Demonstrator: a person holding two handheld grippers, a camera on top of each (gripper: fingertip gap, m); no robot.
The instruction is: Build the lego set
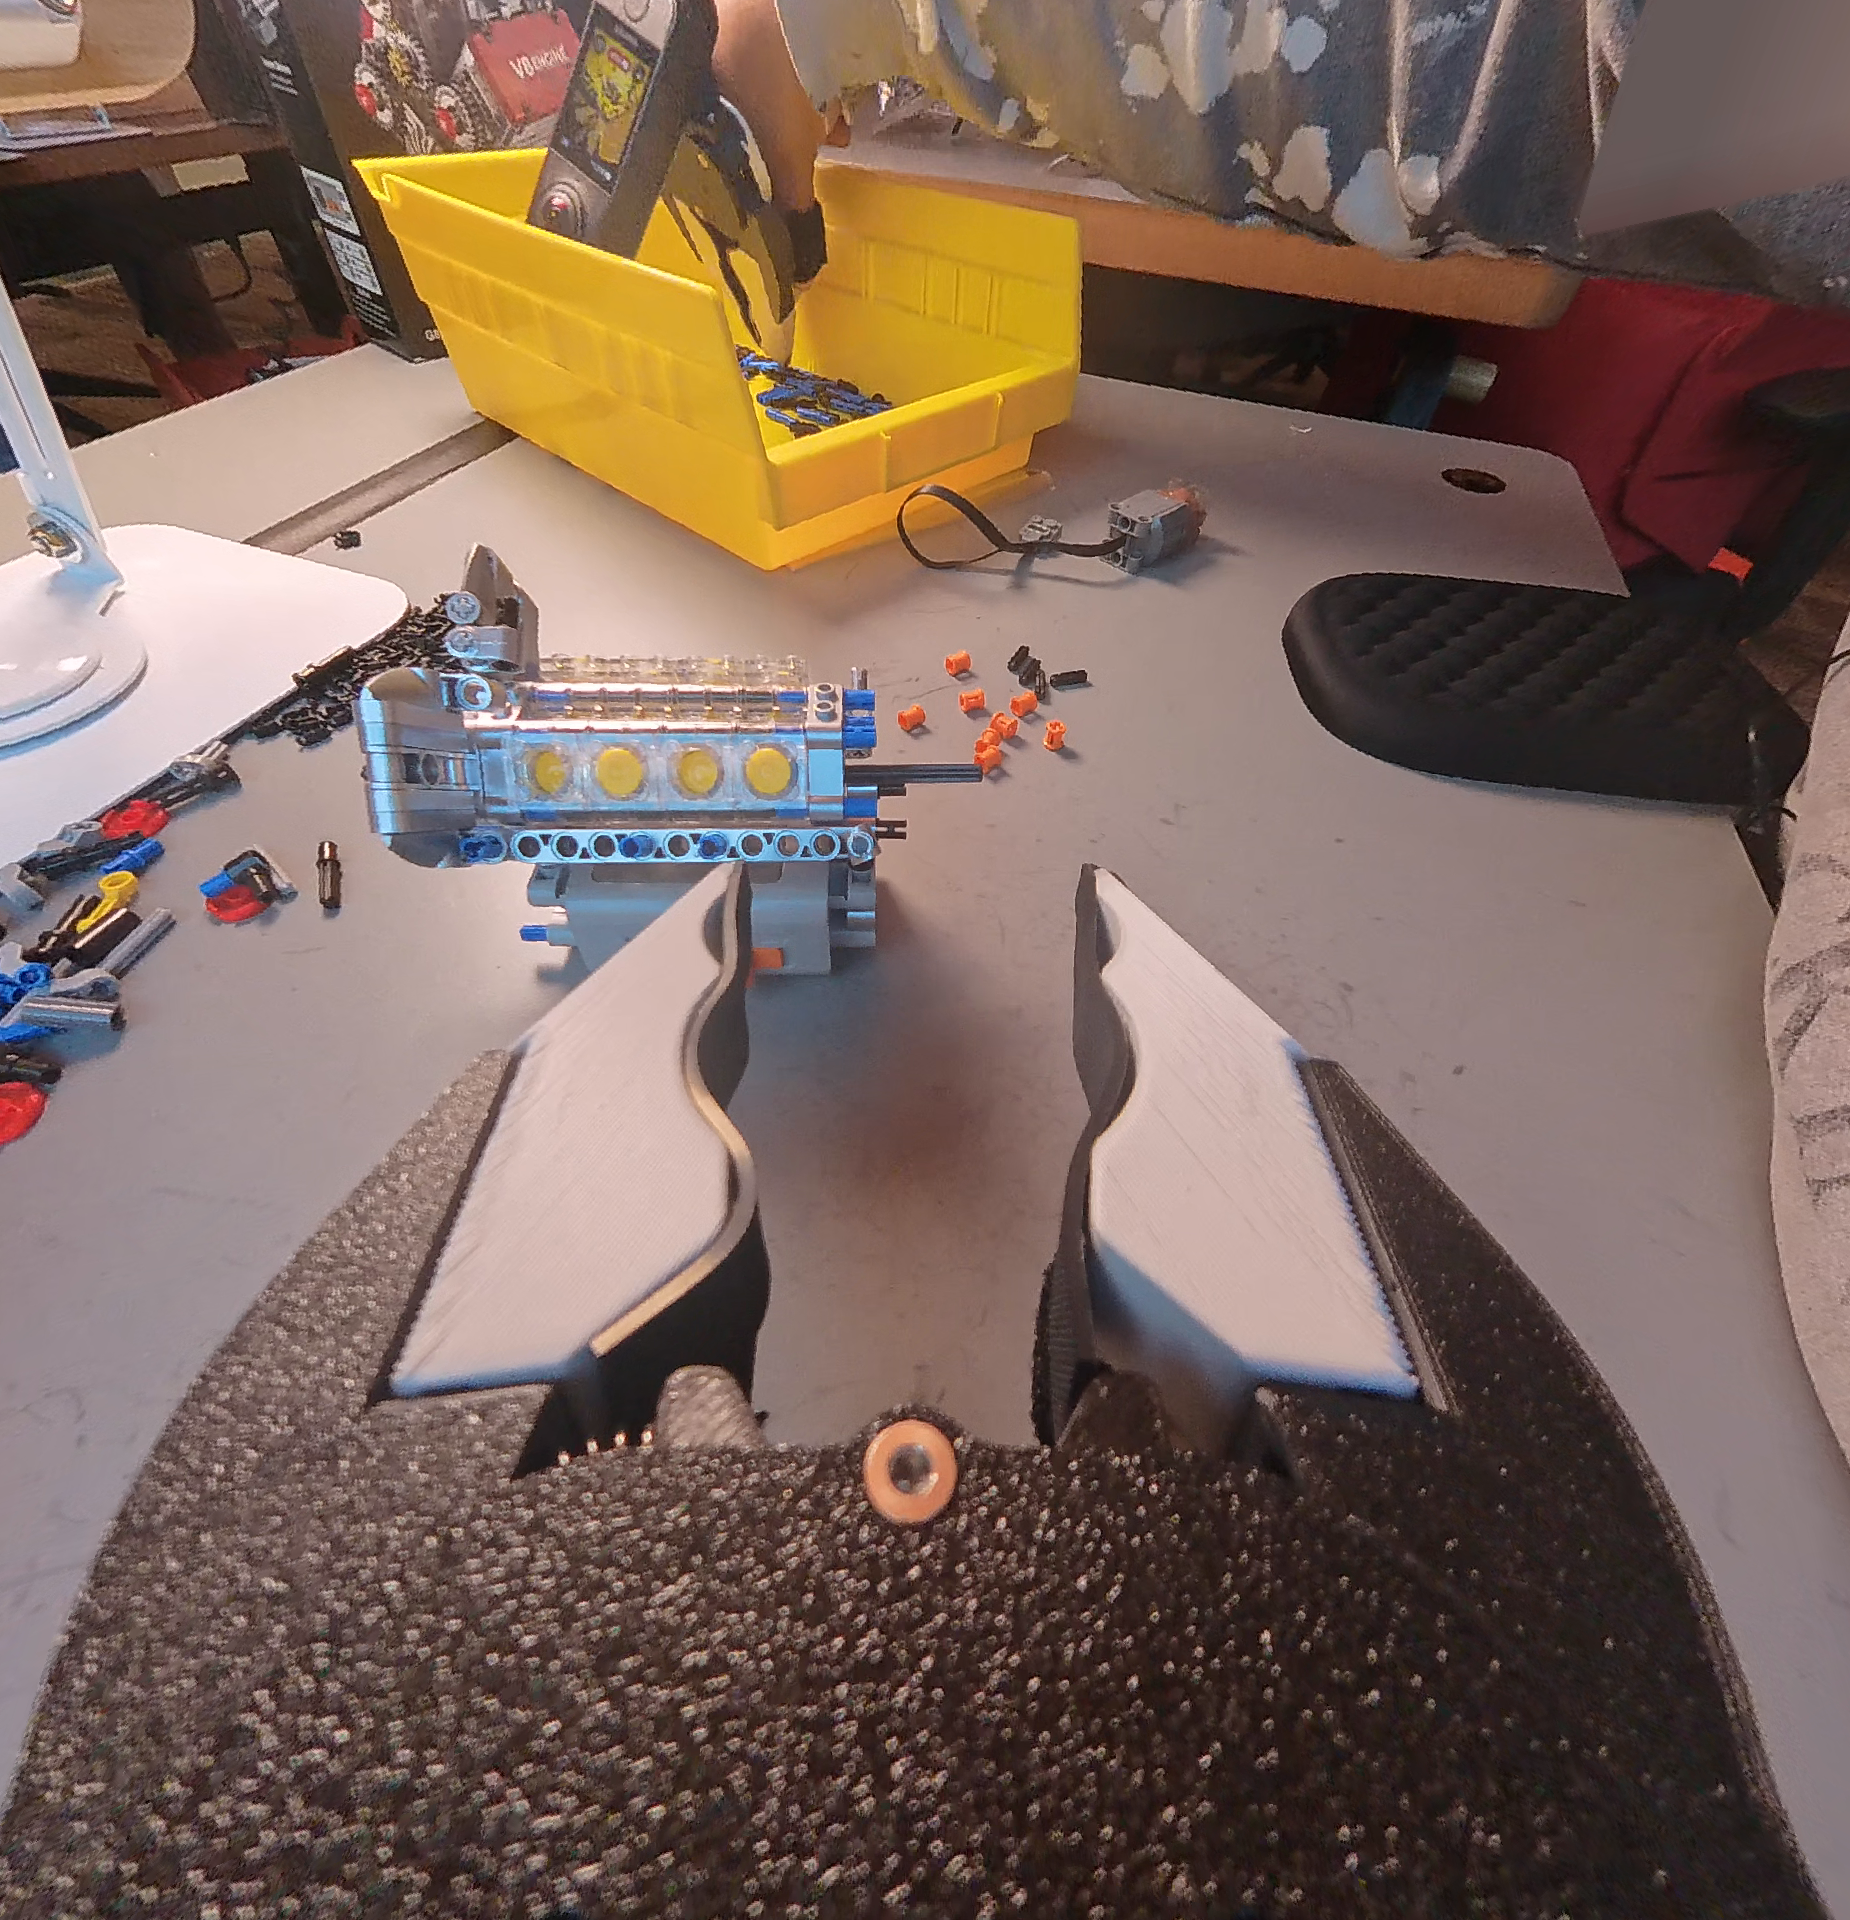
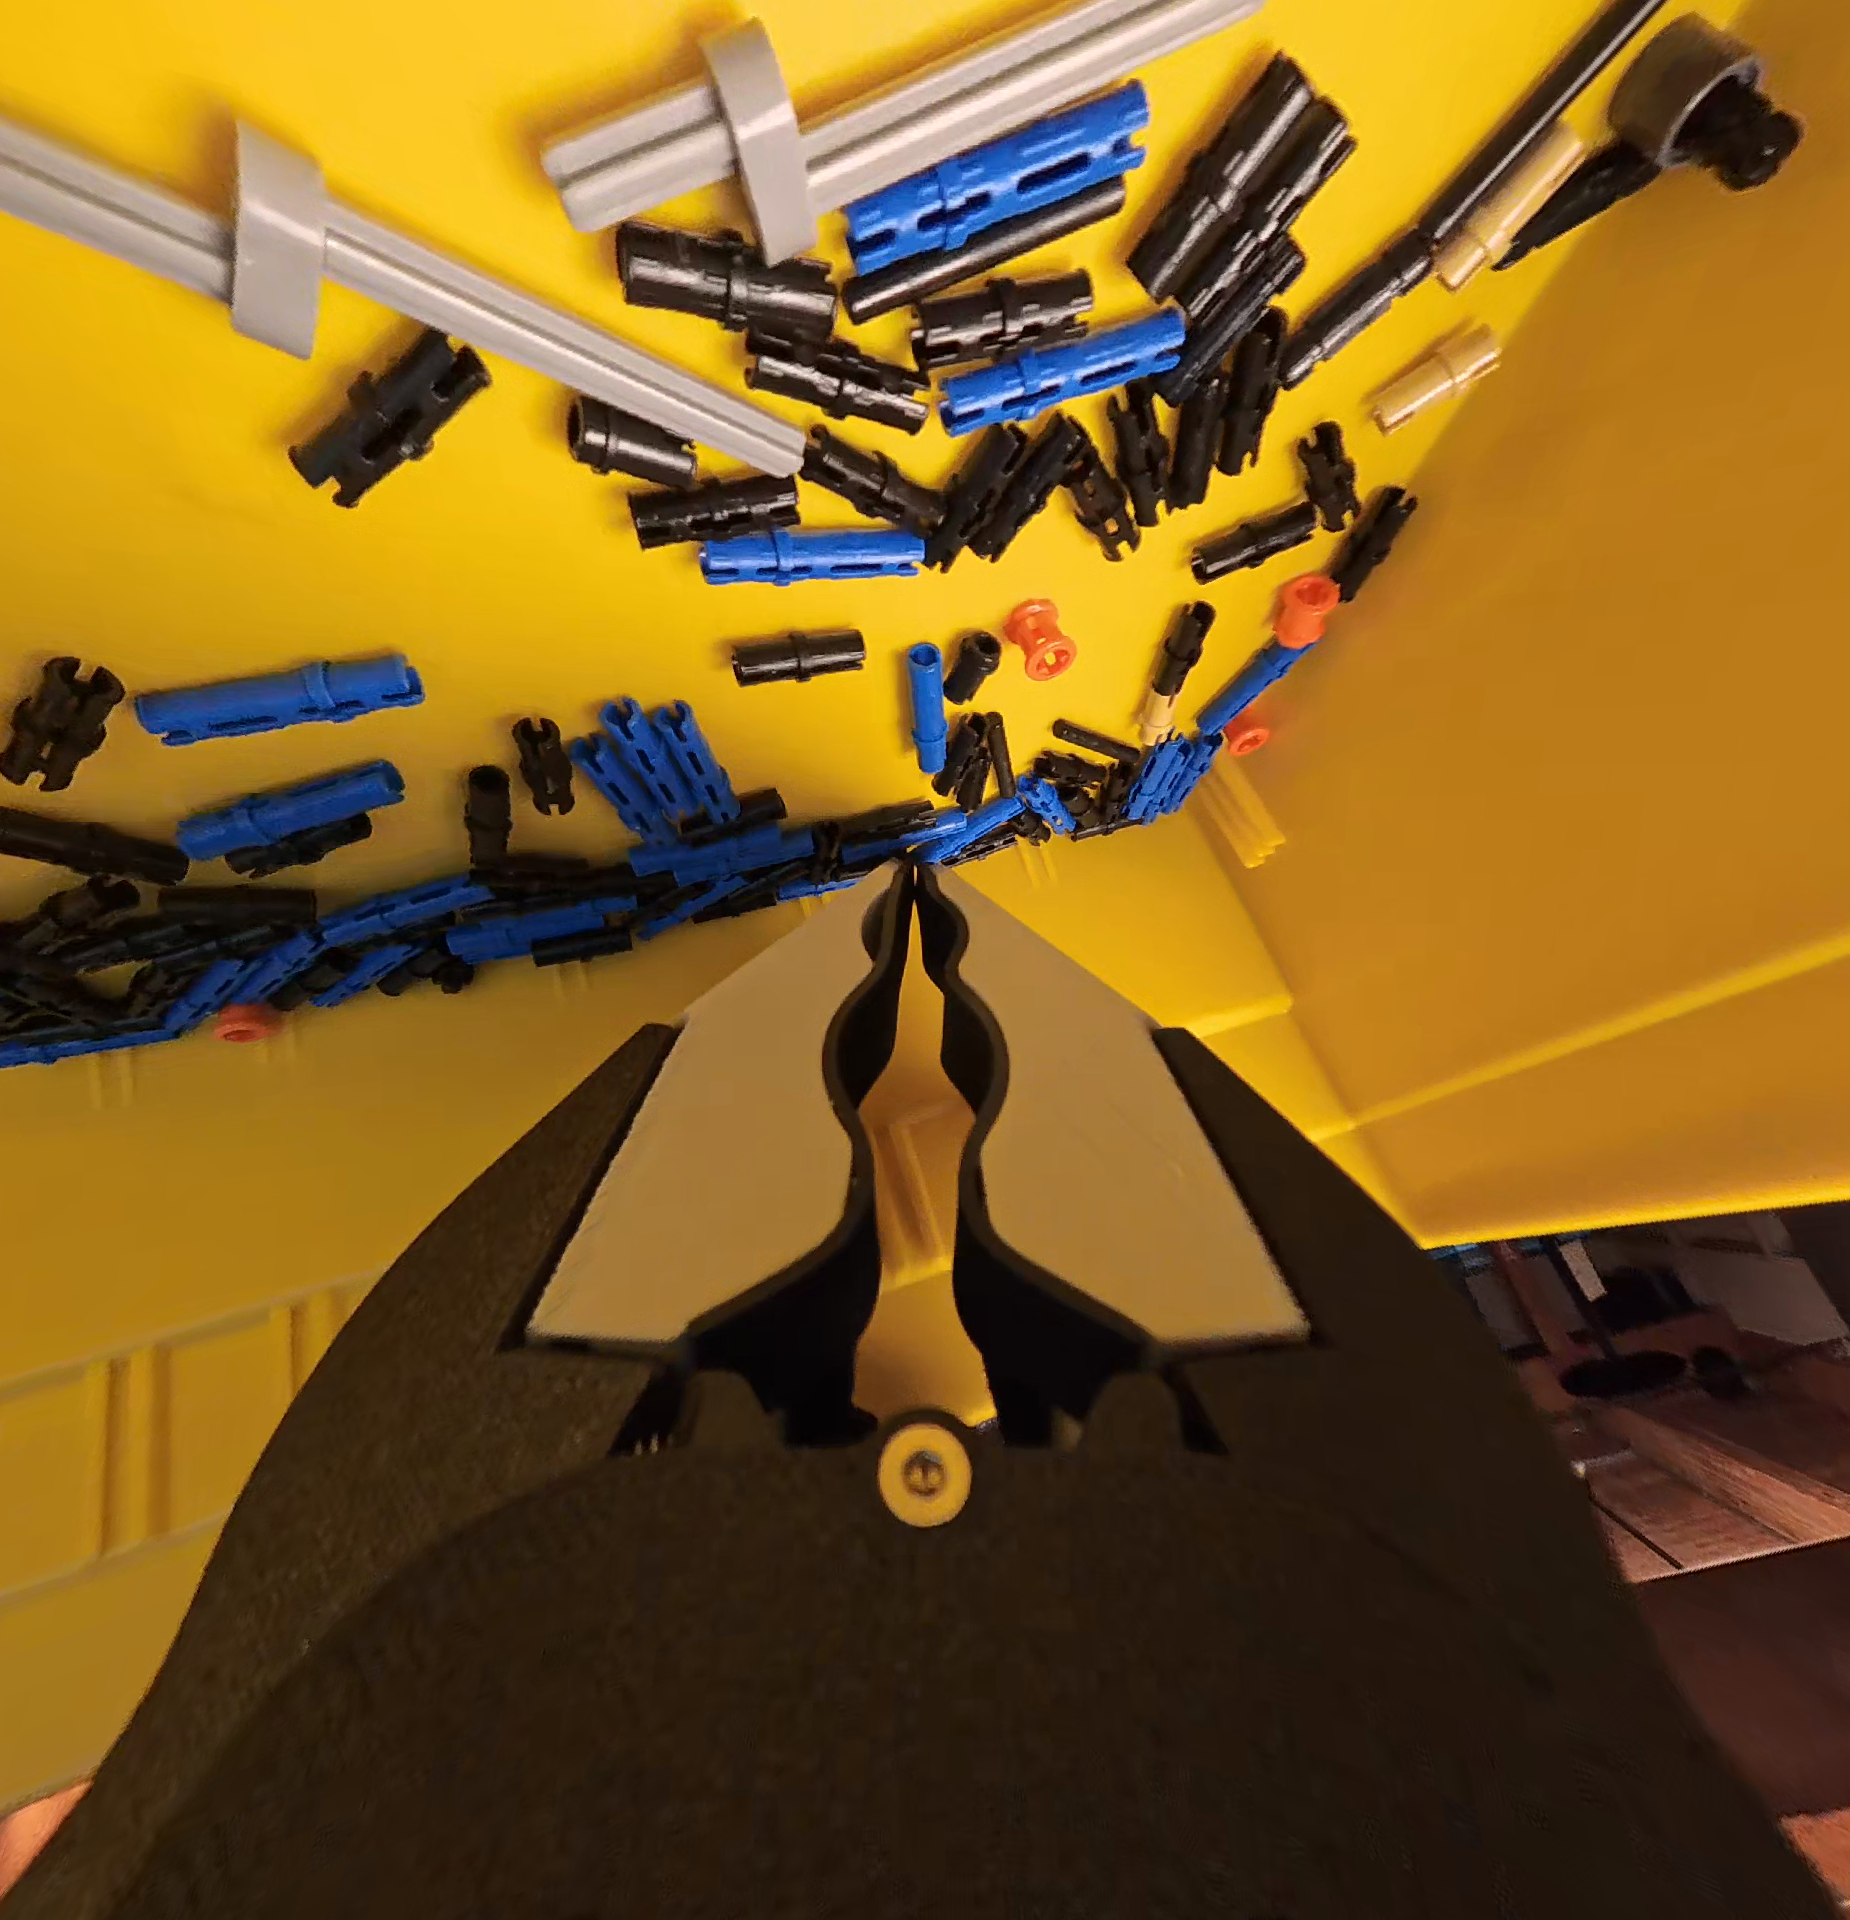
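The left gripper [image 1: 910,883] sits nearest the camera in its own view, its grey fingers [image 1: 609,1132] spread wide over the bare grey table [image 1: 1264,935], holding nothing. The tip of its left finger stands just in front of the base of a brick-built engine model [image 1: 630,769], which has four yellow discs along its side and a black axle poking out to the right. Orange bushes [image 1: 988,722] lie scattered to the right of the model, loose blue, black and red parts [image 1: 59,966] to its left beside a white lamp base [image 1: 121,665]. A small grey motor [image 1: 1149,525] with a black cable lies near the yellow bin [image 1: 900,436] behind.

The right gripper [image 2: 913,871] reaches down into that bin, where the left view also shows it. Its jaws are pressed together at the tips, which meet at a heap of blue and black pins [image 2: 692,862] along the crease of the bin floor [image 2: 121,520]. Whether a pin is pinched between them cannot be told. More pins, two grey axles [image 2: 547,343] and a few orange bushes lie beyond.
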